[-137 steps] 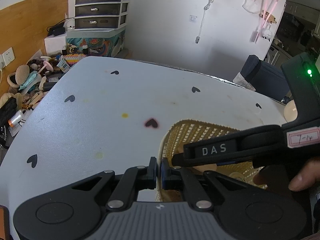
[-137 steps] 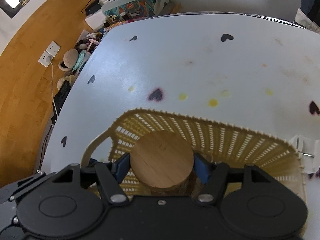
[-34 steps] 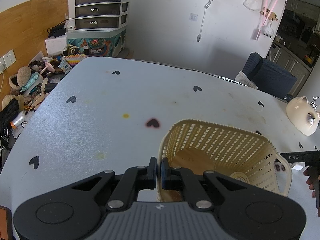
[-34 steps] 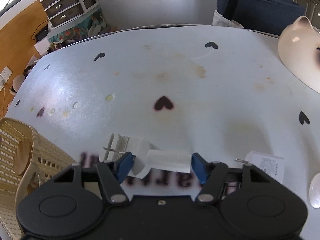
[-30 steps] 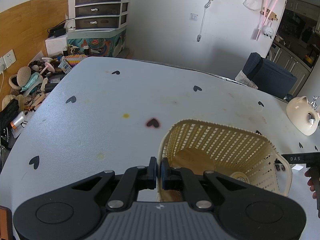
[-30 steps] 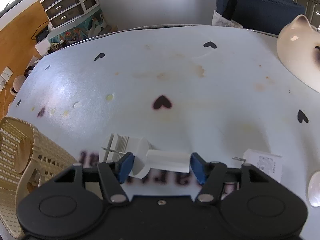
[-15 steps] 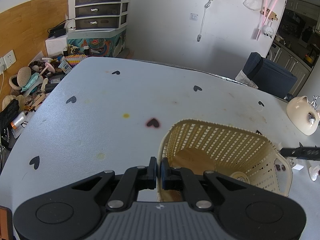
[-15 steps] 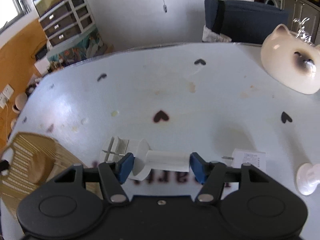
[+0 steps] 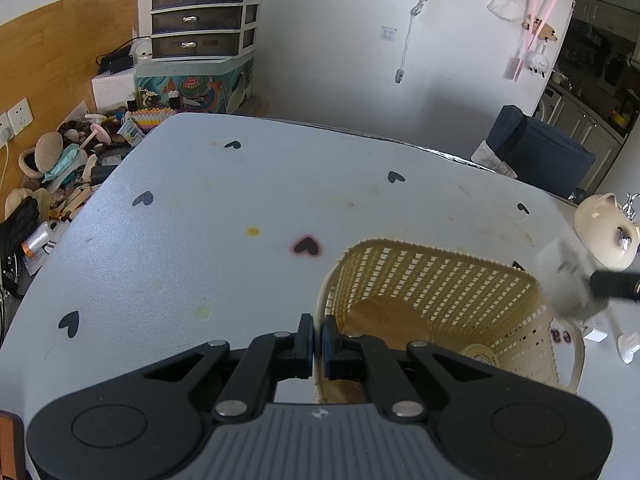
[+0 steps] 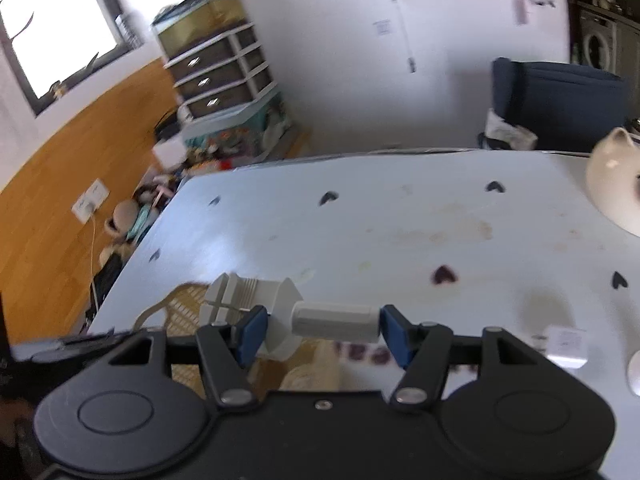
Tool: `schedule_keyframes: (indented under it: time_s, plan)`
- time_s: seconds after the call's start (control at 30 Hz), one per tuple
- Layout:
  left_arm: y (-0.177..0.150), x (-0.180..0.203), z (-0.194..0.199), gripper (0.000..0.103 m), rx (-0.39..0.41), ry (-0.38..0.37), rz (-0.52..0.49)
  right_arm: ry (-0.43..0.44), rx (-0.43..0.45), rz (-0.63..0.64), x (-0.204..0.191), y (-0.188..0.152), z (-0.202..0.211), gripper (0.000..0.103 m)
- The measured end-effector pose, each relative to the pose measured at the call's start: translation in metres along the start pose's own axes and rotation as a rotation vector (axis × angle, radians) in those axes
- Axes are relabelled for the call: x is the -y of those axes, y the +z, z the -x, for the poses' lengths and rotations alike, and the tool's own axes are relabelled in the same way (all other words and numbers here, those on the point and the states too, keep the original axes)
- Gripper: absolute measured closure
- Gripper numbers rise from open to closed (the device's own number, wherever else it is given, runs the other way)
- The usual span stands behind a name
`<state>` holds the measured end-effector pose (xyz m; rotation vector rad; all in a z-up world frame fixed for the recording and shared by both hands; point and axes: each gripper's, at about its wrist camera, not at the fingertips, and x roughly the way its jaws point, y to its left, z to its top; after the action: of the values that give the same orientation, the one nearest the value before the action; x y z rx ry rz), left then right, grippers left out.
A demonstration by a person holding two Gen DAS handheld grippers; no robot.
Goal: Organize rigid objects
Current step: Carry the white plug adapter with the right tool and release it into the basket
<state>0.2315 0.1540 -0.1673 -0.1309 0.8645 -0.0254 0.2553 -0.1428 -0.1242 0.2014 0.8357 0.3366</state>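
A woven yellow basket [image 9: 440,280] stands on the white table; inside lie a round wooden block [image 9: 384,320] and a small round object [image 9: 478,354]. My left gripper [image 9: 318,340] is shut on the basket's near rim. My right gripper [image 10: 322,330] is shut on a white plastic piece [image 10: 280,312] with a ribbed end and a cylindrical handle, held in the air above the basket [image 10: 188,312]. In the left wrist view that piece [image 9: 568,280] shows blurred at the basket's far right corner.
A cream cat-shaped pot [image 9: 604,232] stands at the table's right. A small white adapter [image 10: 566,346] and a small white knob [image 9: 628,346] lie on the table right of the basket. Clutter [image 9: 60,176] lies on the floor left of the table.
My right gripper closed on the white plastic piece, lifted it off the table and swung left over the basket. The left gripper has stayed clamped on the rim.
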Motion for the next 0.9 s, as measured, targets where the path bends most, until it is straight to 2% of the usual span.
schedule_keyframes:
  time_s: [0.2,0.43,0.73,0.8,0.9]
  plan:
    - [0.0,-0.001,0.0,0.099,0.0,-0.003,0.005,0.019,-0.108,0.091,-0.039,-0.013,-0.017,0.039]
    - [0.0,-0.002,-0.002,0.099,0.0,-0.013,0.025,0.015,-0.159,0.206,-0.073,-0.017,-0.036,0.04]
    - [0.001,-0.001,-0.002,0.099,0.0,-0.013,0.026,-0.009,-0.259,0.166,-0.08,-0.026,-0.074,0.04]
    - [0.0,-0.002,-0.002,0.099,0.001,-0.012,0.025,-0.045,-0.249,0.193,-0.088,-0.029,-0.077,0.039]
    - [0.0,-0.002,-0.001,0.099,0.0,-0.013,0.025,-0.042,-0.256,0.173,-0.094,-0.03,-0.082,0.04]
